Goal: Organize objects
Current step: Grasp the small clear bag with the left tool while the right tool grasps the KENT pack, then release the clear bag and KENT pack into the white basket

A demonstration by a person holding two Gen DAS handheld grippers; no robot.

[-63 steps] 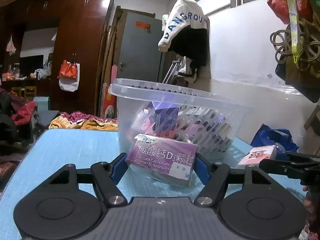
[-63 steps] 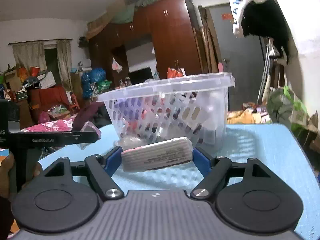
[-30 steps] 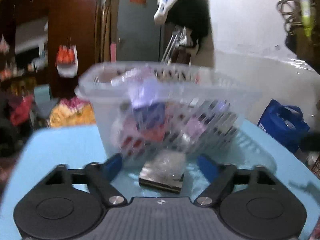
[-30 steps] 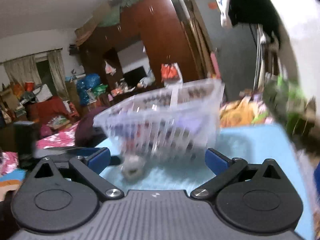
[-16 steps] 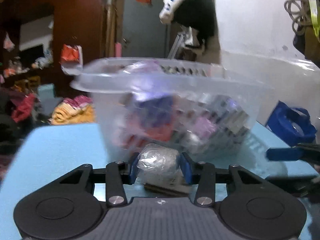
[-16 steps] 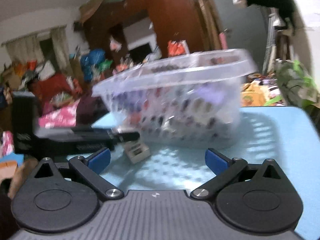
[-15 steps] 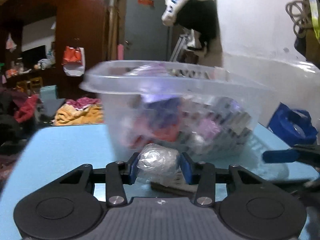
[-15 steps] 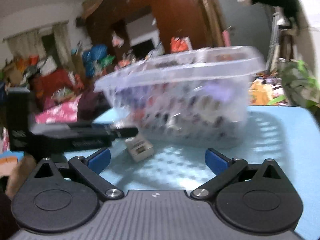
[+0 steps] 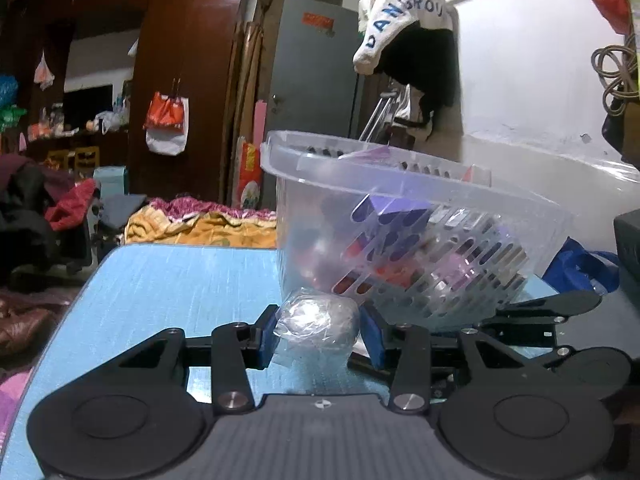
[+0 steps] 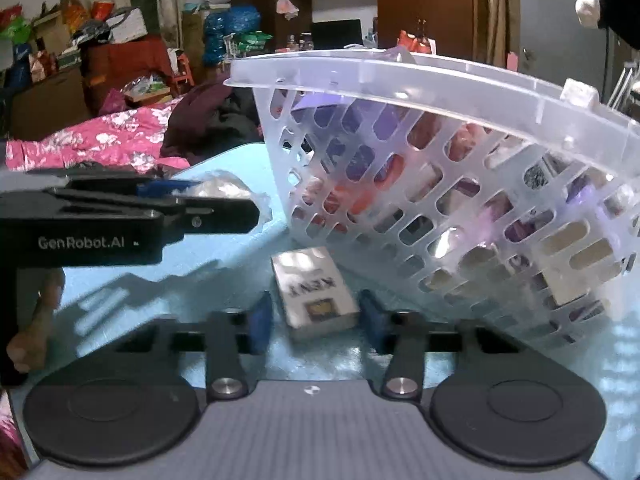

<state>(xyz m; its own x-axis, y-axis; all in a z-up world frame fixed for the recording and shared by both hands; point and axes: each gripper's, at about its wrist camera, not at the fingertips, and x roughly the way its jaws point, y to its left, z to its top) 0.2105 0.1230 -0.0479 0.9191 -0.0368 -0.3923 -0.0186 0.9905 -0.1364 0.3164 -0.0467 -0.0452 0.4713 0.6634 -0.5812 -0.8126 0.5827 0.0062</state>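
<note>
A clear slotted plastic basket (image 9: 420, 184) holding several boxes and packets stands on the blue table (image 9: 168, 280); it also shows in the right wrist view (image 10: 440, 92). My left gripper (image 9: 318, 330) is shut on a crumpled clear plastic bag (image 9: 316, 320), just in front of the basket. From the right wrist view the left gripper (image 10: 192, 200) shows at the left with the bag (image 10: 224, 190). My right gripper (image 10: 316, 316) has its jaws closing around a small white box (image 10: 312, 292) lying on the table beside the basket; contact is unclear.
A bed with pink and yellow bedding (image 10: 100, 140), a dark wardrobe (image 9: 180, 60) and piled clutter surround the table. A hoodie (image 9: 408, 20) hangs on the wall behind the basket. A blue bag (image 9: 580, 264) lies at the right.
Both grippers let go of their earlier boxes. My left gripper then shut on the plastic bag. My right gripper moved in close and narrowed around the white box.
</note>
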